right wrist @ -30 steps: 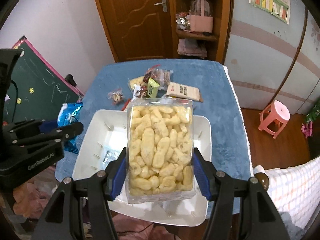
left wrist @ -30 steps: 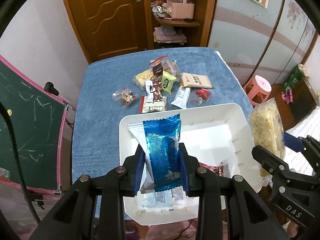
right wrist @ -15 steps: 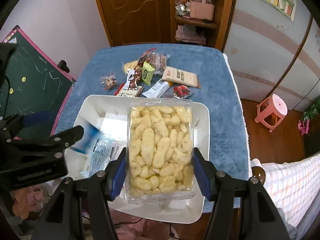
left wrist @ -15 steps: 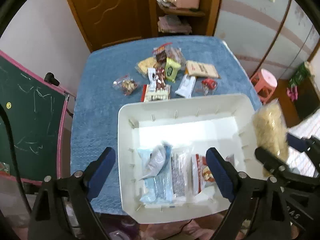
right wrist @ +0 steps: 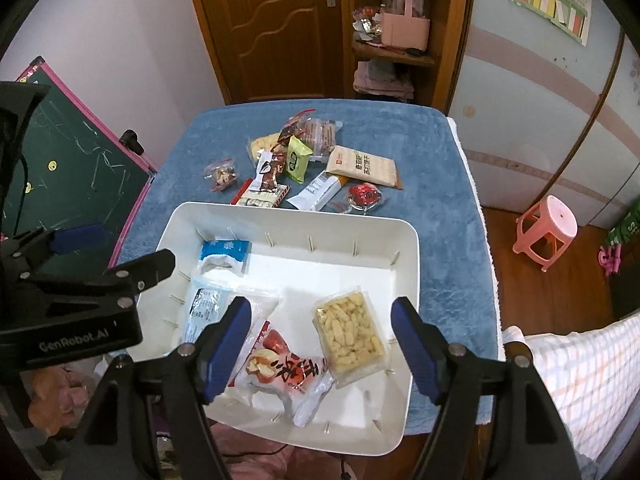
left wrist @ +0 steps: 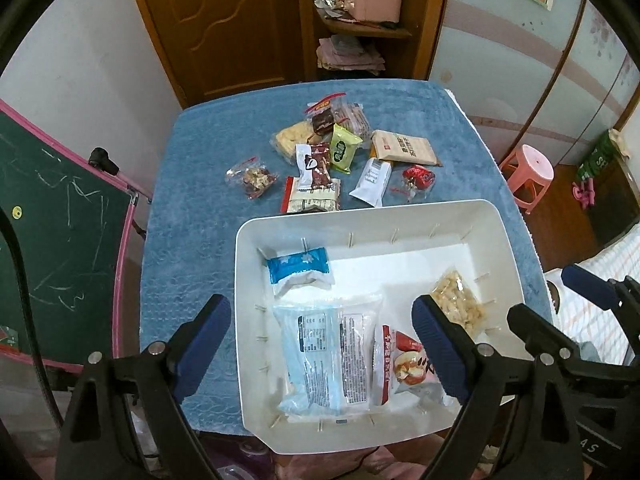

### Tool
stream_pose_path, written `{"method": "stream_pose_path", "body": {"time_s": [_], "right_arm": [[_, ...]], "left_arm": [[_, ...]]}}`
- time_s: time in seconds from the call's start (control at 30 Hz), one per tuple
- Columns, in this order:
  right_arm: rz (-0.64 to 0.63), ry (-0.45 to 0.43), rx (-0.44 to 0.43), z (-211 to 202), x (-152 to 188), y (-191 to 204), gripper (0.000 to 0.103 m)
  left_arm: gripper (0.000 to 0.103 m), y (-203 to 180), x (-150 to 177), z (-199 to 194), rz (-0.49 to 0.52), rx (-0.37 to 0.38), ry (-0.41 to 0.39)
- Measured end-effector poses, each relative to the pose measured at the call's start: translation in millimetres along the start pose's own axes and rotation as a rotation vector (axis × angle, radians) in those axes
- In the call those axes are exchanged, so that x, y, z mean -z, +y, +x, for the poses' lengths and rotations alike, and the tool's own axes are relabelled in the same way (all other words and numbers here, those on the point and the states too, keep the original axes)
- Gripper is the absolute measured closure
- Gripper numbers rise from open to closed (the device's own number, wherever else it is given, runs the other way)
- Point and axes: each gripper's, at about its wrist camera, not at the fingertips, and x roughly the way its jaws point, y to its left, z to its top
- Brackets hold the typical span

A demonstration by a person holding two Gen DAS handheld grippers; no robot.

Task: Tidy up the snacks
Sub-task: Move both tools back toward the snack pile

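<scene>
A white bin point(left wrist: 304, 222) point(right wrist: 414, 264) stands at the near end of the blue-covered table. In it lie a blue packet point(left wrist: 298, 266) point(right wrist: 224, 254), a pale blue pack point(left wrist: 310, 356), a red apple-print bag point(left wrist: 394, 360) point(right wrist: 286, 374) and a clear pack of yellow puffs point(left wrist: 456, 304) point(right wrist: 350, 334). My left gripper point(left wrist: 320, 344) is open and empty above the bin's near left part. My right gripper point(right wrist: 320, 344) is open and empty above the bin's near side. Several loose snacks point(left wrist: 336, 160) point(right wrist: 304, 168) lie beyond the bin.
A green chalkboard with a pink frame point(left wrist: 60, 240) point(right wrist: 80, 168) leans at the table's left. A pink stool point(left wrist: 528, 172) point(right wrist: 548, 228) stands on the floor at the right. A wooden door and shelf are behind the table.
My left gripper opened and dropped the blue packet into the bin. My right gripper opened and the pack of puffs now lies in the bin's right part.
</scene>
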Motion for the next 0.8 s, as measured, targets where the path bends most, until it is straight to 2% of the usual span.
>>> {"method": "stream_pose_path", "body": {"time_s": [0.8], "right_arm": [[0.007, 0.013, -0.015, 7.8, 0.4, 0.3, 0.03]], "left_arm": [[0.012, -2.6, -5.6, 3.2, 0.004, 0.01, -0.007]]}}
